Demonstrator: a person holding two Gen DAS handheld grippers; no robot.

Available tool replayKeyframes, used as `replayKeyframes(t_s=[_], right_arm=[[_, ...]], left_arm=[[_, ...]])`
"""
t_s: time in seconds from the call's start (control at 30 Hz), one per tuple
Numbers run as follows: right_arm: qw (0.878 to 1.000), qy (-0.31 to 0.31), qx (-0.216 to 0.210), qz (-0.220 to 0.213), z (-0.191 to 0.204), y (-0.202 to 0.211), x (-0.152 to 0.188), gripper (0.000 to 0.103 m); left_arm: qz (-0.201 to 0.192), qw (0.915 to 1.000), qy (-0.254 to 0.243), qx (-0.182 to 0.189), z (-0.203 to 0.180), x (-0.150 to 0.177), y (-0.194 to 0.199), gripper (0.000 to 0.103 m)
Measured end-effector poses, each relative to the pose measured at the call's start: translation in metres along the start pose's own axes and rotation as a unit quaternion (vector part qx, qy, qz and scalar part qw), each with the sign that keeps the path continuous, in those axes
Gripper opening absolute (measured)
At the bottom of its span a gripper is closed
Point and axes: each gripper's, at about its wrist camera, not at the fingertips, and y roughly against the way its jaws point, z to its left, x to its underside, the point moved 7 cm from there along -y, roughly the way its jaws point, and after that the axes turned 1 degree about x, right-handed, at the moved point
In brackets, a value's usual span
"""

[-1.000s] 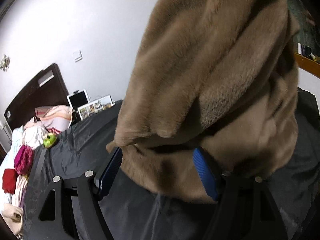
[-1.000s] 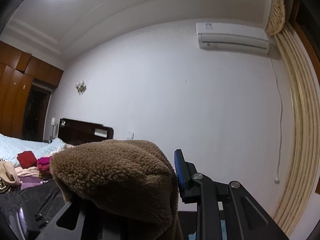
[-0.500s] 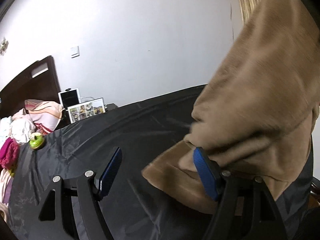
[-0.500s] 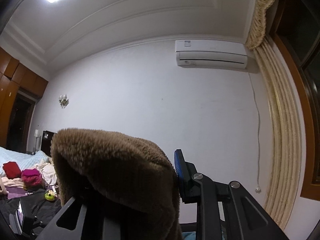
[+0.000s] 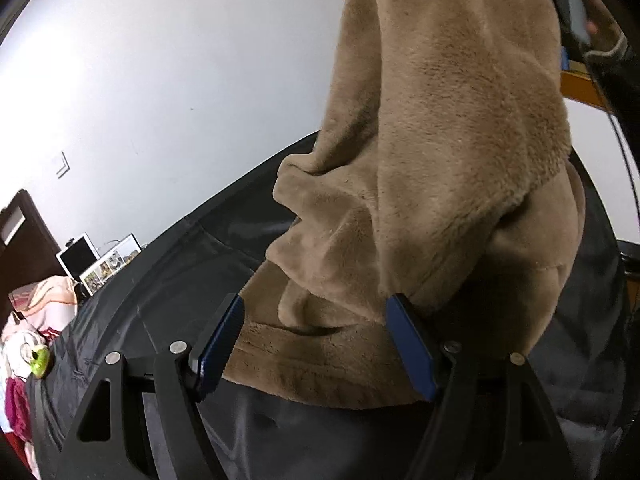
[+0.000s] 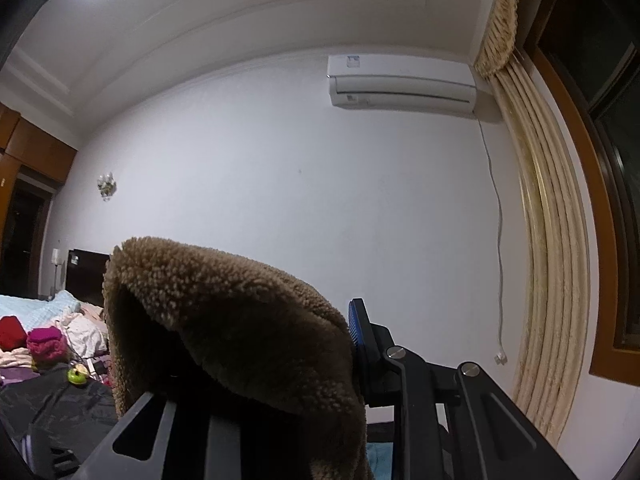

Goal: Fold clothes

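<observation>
So the big brown fleece garment is hanging up in the air, with its lower folds dropping down right in front of the left gripper. That gripper's jaws are spread wide, and the blue pads aren't pinching anything; the fuzzy hem just lies between and beyond them, resting on the black sheet underneath. The fabric brushes up against the right-hand pad but there's no grip on it as far as I can see.

The right gripper is held up high, pointed at the wall and ceiling, and a thick wad of the same fleece is bunched over its left side and pressed against the blue pad on the right finger. The left finger is buried under the pile, so it looks clamped on the garment, holding it up.

Off to the left of the left gripper there's a heap of other clothes with a little green thing on the edge of the sheet, and a photo frame further back beyond the jaws. Above and to the right of the right gripper an air conditioner sits on the wall, with curtains down the right side
</observation>
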Motion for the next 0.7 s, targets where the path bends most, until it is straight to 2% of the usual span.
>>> replayKeyframes(t_s=[0.17,0.37,0.43,0.53,0.63,0.7], right_arm=[[1.0,-0.014,0.018,0.016,-0.017,-0.012,0.016,0.028],[0.999,-0.033,0.021,0.032,-0.03,-0.024,0.028,0.028],[0.998,-0.04,0.021,0.037,-0.034,-0.028,0.032,0.028],[0.998,-0.04,0.02,0.039,-0.035,-0.029,0.034,0.028],[0.999,-0.032,0.023,0.036,-0.037,-0.026,0.033,0.028],[0.999,-0.027,0.027,0.035,-0.041,-0.024,0.032,0.028]], left_arm=[[-0.007,0.9985,0.022,0.048,0.006,0.002,0.004,0.077],[-0.027,0.9953,0.018,0.092,-0.012,0.0,0.02,0.077],[-0.022,0.9954,0.016,0.092,-0.016,-0.005,0.014,0.077],[-0.004,0.9972,0.018,0.073,-0.017,-0.017,-0.002,0.078],[0.017,0.9956,0.054,0.075,-0.007,-0.024,-0.019,0.078],[0.025,0.9896,0.108,0.091,0.007,-0.029,-0.026,0.077]])
